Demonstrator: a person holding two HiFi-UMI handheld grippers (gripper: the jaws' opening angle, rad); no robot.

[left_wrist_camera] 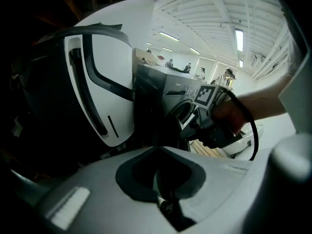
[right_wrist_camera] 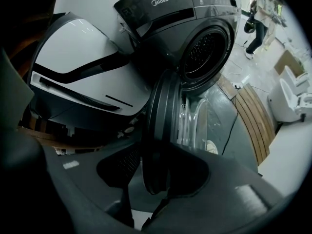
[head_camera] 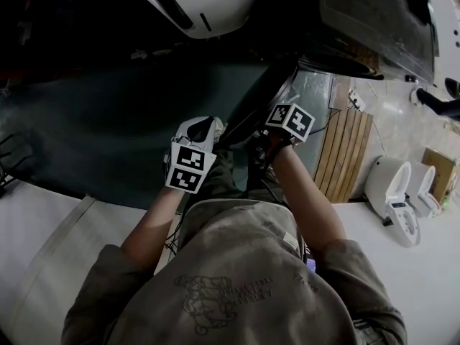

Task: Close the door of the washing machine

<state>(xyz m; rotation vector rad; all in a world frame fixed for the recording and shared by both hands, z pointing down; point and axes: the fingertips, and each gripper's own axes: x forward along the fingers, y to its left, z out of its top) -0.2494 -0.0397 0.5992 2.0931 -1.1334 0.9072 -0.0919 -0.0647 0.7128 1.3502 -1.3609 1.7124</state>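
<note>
The right gripper [right_wrist_camera: 158, 155] is straddling the rim of the door [right_wrist_camera: 163, 106], its jaws standing apart with no firm squeeze showing. To do this well, it should probably be biting the solid rim, not the glass, then sweeping along the hinge arc until the latch catches. The door is rising from between those jaws, and the drum mouth [right_wrist_camera: 204, 52] is lying beyond, up-right. The left gripper [left_wrist_camera: 158, 152] is sitting closed and empty, with the door off to its right.

The right gripper [right_wrist_camera: 151, 199] points steeply down, jaws apart astride the door [right_wrist_camera: 163, 126] rim. The left gripper [left_wrist_camera: 163, 199] sits just left of the door, jaws together.
</note>
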